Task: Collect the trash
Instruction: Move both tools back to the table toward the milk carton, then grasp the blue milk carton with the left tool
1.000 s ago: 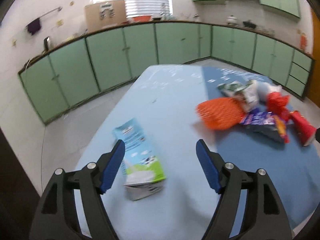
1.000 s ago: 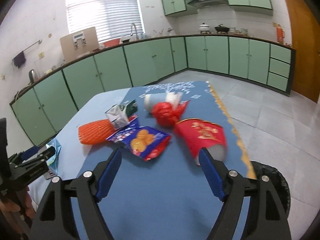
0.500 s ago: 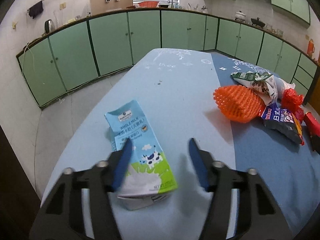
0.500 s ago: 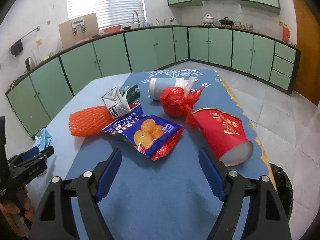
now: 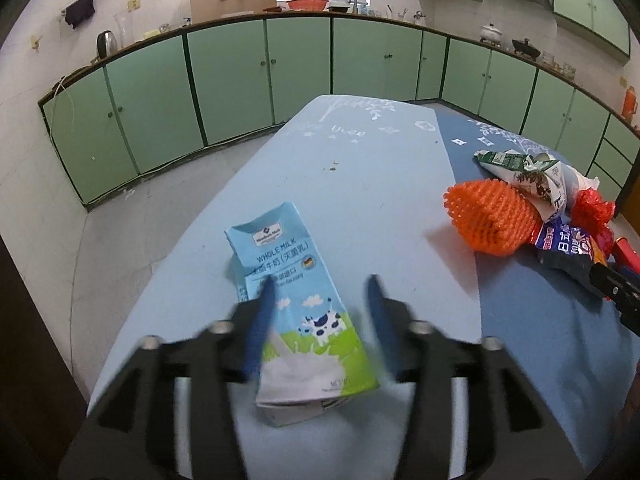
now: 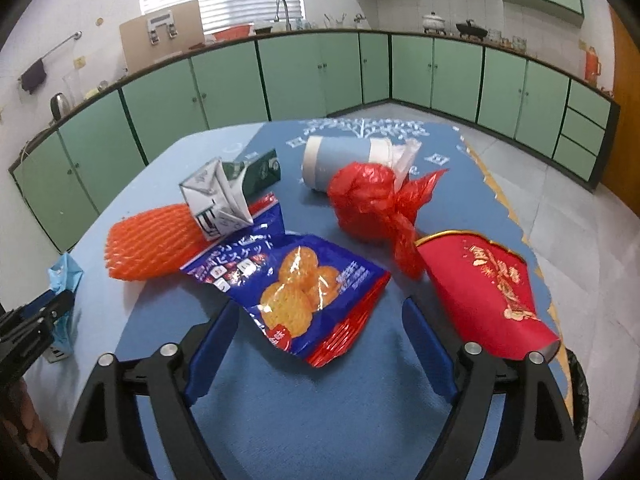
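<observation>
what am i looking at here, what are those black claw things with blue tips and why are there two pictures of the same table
They are hand-held grabbers; a person carries one in each hand, each with a fisheye camera looking along its two fingers. So the two pictures are the same table seen from each hand.

The left tool straddles a flattened light blue milk carton; its jaws are opening and nothing is gripped. The right tool is open, also widening, over a blue biscuit packet.

Also on the blue tablecloth: an orange foam net sleeve, a crushed green-and-white carton, a knotted red plastic bag, a red paper cup and a grey-blue cup, both cups lying down.

Light-blue milk carton [image 5: 304, 312], cow print; orange mesh sleeve [image 5: 490, 222].
</observation>
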Tool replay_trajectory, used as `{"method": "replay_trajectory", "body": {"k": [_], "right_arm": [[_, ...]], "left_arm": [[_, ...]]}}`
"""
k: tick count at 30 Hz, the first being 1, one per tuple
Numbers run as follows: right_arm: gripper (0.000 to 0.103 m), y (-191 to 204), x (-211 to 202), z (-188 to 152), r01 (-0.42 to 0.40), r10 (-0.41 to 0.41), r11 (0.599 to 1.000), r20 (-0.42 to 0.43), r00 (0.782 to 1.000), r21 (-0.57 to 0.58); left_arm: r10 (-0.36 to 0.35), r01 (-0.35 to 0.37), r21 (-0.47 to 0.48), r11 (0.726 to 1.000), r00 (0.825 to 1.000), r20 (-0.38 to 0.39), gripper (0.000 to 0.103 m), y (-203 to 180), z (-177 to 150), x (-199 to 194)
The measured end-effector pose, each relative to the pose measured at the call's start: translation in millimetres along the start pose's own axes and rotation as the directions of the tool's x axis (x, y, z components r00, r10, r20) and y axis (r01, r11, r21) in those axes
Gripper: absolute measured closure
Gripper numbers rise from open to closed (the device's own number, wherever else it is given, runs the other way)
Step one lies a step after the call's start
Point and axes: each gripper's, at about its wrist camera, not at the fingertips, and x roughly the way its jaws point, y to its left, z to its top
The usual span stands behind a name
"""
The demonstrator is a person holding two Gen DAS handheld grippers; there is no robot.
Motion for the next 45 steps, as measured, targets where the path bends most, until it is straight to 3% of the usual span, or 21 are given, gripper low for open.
{"method": "replay_trajectory", "body": {"k": [2, 4, 8, 9, 11, 14, 19, 32, 34, 36, 37, 38, 42, 45], "right_arm": [[0.022, 2, 1, -1, -0.008, 0.008, 1.000, -0.006, 1.000, -0.007], [0.023, 5, 0, -1, -0.019, 0.019, 1.000, -0.005, 1.000, -0.014], [0.027, 14, -6, -4, -0.085, 0.084, 0.996, -0.018, 0.996, -0.019], [0.028, 17, -7, -5, -0.102, 0.101, 0.995, -0.021, 0.995, -0.020], [0.032, 22, -11, -7, -0.124, 0.123, 0.992, -0.024, 0.992, -0.035], [0.040, 28, -17, -9, -0.150, 0.149, 0.987, -0.022, 0.989, -0.049], [0.049, 29, -21, -9, -0.160, 0.159, 0.986, -0.016, 0.987, -0.040], [0.052, 45, -30, -12, -0.212, 0.211, 0.976, -0.018, 0.977, -0.048], [0.052, 43, -30, -11, -0.206, 0.206, 0.978, -0.014, 0.979, -0.041], [0.052, 39, -32, -10, -0.196, 0.196, 0.980, -0.006, 0.981, -0.028], [0.052, 37, -33, -10, -0.190, 0.190, 0.981, -0.002, 0.982, -0.023], [0.052, 35, -33, -9, -0.186, 0.186, 0.982, 0.001, 0.983, -0.018], [0.052, 28, -35, -9, -0.174, 0.174, 0.985, 0.007, 0.985, 0.000], [0.052, 26, -33, -9, -0.176, 0.176, 0.984, 0.008, 0.984, 0.006]], "left_arm": [[-0.003, 0.003, 0.000, 1.000, 1.000, -0.005, 0.036, -2, -3, 0], [-0.002, 0.002, 0.014, 1.000, 1.000, -0.010, 0.029, -6, -5, 1], [0.017, -0.017, 0.012, 1.000, 1.000, -0.021, 0.029, -11, -5, 2], [0.017, -0.017, 0.004, 1.000, 1.000, -0.018, 0.033, -10, -5, 1], [0.021, -0.021, 0.003, 1.000, 1.000, -0.006, 0.056, -10, -6, -1], [0.007, -0.007, -0.014, 1.000, 1.000, 0.000, 0.077, -7, -5, -4], [-0.052, 0.053, -0.031, 0.998, 0.999, 0.011, 0.103, -5, -5, -10], [-0.172, 0.172, -0.054, 0.984, 0.985, 0.003, 0.103, 24, -17, -26], [-0.178, 0.178, -0.056, 0.982, 0.984, 0.002, 0.100, 22, -15, -26], [-0.197, 0.197, -0.059, 0.979, 0.980, 0.001, 0.084, 18, -14, -26], [-0.196, 0.196, -0.056, 0.979, 0.981, 0.010, 0.063, 14, -14, -28], [-0.197, 0.198, -0.056, 0.979, 0.980, 0.019, 0.052, 13, -15, -30], [-0.157, 0.157, -0.036, 0.987, 0.988, 0.002, 0.045, 1, -15, -29], [-0.055, 0.055, -0.016, 0.998, 0.998, -0.006, 0.042, -6, -18, -25]]}}
